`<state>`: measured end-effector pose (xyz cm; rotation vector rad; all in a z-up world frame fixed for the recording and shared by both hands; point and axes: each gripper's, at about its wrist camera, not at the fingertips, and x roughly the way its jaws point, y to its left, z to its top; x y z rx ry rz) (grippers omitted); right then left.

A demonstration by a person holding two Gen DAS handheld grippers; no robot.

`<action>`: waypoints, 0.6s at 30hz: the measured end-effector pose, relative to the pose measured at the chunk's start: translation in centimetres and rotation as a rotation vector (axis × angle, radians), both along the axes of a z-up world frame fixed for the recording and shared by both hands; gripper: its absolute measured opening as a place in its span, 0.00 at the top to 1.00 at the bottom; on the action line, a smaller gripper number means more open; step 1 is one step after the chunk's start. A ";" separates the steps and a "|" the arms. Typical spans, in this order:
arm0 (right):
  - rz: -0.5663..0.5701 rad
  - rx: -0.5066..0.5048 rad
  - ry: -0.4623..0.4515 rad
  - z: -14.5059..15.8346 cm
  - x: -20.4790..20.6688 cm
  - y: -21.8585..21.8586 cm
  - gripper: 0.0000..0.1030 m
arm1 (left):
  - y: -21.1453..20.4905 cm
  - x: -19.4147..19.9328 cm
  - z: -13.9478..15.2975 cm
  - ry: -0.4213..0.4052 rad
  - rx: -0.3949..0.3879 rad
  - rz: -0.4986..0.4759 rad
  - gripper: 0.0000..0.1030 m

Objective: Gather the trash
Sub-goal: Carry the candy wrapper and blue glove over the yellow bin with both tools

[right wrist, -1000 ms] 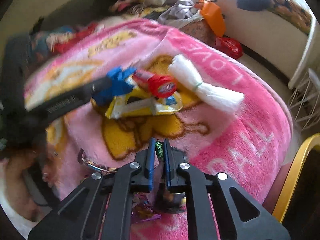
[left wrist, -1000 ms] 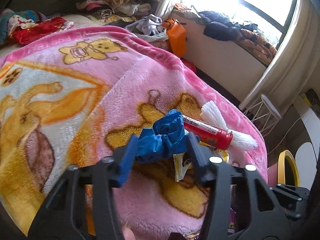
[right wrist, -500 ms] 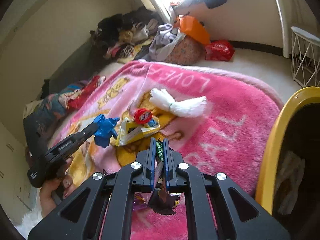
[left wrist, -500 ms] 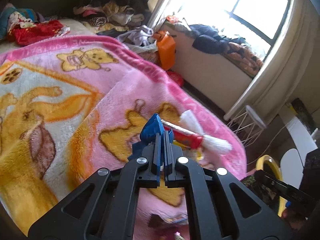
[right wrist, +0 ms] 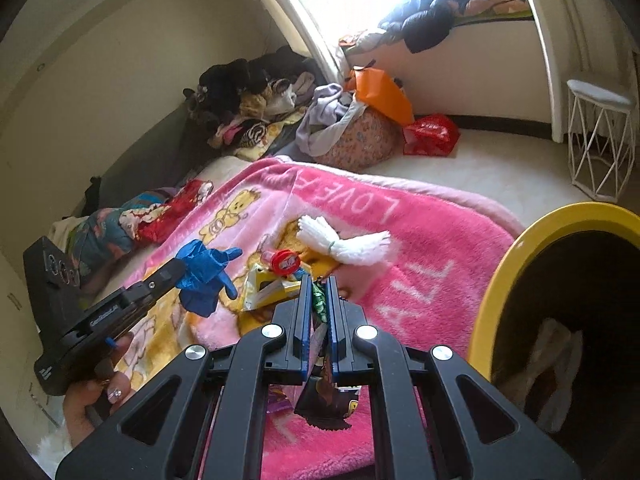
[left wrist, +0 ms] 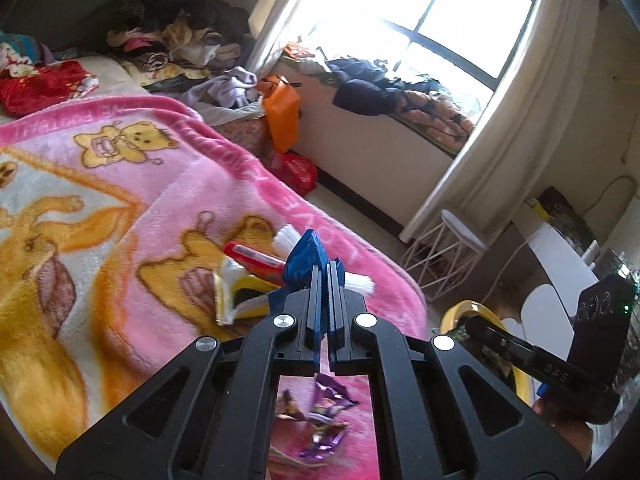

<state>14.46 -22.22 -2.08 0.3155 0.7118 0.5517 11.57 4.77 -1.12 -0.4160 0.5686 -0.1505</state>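
The left gripper (left wrist: 325, 276) points forward and somewhat downward, its two black fingers drawn tight together with only a thin slit between the blue pads, which pinch a crumpled blue glove (left wrist: 306, 258). In the right wrist view this gripper reaches in from the left edge, carried by a hand (right wrist: 94, 394) wrapped around its handle, a painted nail showing. The right gripper (right wrist: 319, 292) also tilts downward, its jaws nearly closed and clamped on a thin wrapper (right wrist: 320, 384) that hangs below the pads. In the left wrist view it shows at the far right, held by the other hand (left wrist: 568, 438).
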 end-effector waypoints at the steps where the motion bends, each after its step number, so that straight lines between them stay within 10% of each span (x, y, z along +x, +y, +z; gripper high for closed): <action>1: -0.005 0.000 -0.003 0.1 -0.1 -0.2 0.93 | -0.3 -0.1 0.1 -0.002 0.000 -0.005 0.99; 18: -0.190 0.035 -0.010 0.9 -0.8 -7.9 0.93 | -7.7 -1.4 2.0 -0.034 0.054 -0.158 0.99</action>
